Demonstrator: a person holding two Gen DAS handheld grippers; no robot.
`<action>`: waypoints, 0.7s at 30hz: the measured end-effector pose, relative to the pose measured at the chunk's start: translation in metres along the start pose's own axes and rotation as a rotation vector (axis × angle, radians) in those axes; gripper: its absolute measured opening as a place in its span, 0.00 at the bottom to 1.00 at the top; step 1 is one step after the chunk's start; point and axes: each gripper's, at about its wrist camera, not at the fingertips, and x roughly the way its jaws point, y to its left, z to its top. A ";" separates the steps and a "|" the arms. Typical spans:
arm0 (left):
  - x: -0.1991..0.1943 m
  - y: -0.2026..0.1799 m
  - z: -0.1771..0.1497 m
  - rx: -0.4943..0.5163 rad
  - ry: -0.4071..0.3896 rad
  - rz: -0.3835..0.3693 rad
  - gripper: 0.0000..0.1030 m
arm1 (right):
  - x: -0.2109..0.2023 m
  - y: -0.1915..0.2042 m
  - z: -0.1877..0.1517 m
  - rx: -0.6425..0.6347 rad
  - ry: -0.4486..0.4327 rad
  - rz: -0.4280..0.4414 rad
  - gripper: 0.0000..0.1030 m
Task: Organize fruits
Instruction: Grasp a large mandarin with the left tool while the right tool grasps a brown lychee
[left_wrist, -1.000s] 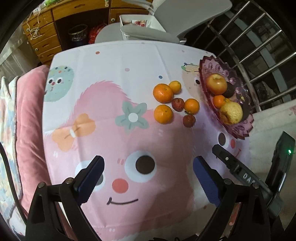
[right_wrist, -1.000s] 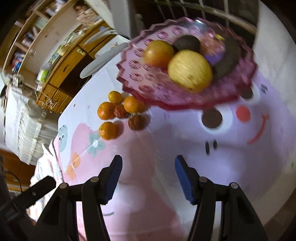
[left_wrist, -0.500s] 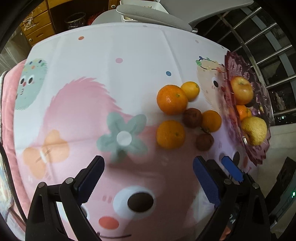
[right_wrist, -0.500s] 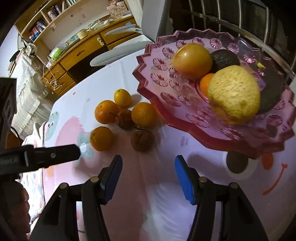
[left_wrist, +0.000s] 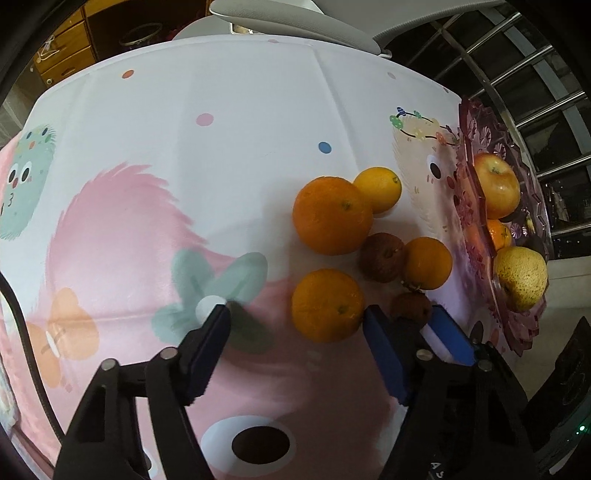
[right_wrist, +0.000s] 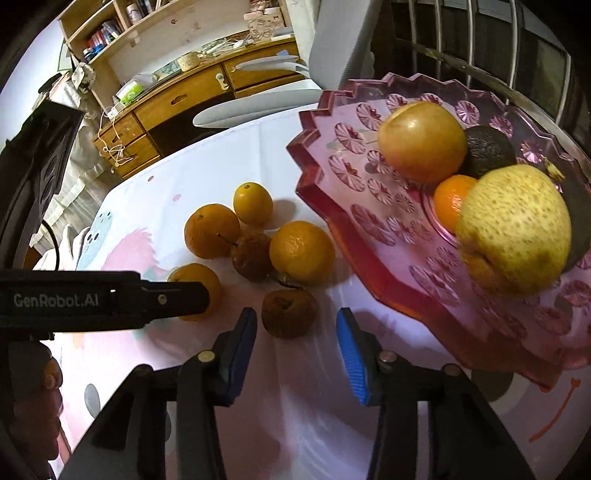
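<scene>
Right wrist view: right tool (right_wrist: 295, 334) closing around the brown fruit (right_wrist: 289, 313), not yet gripping. Left tool (left_wrist: 295, 328) closes likewise around an orange (left_wrist: 327, 304); the neighbouring tools could collide, scattering fruit across the worktop (left_wrist: 221, 147).

Six loose fruits (left_wrist: 332, 218) beside filled dish (right_wrist: 373, 266)

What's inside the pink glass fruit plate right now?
The pink plate holds an apple, a yellow pear, a small orange and a dark avocado. The pear covers part of the orange and the plate's far side.
</scene>
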 end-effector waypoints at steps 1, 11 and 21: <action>0.000 -0.001 0.000 0.002 -0.001 -0.001 0.67 | 0.001 0.001 0.000 -0.004 0.000 0.003 0.38; 0.007 -0.019 0.003 0.028 -0.008 -0.051 0.41 | 0.002 0.007 0.001 -0.044 -0.005 0.012 0.31; -0.018 -0.016 -0.004 0.023 -0.044 -0.028 0.37 | -0.018 0.014 0.000 -0.083 -0.036 0.039 0.31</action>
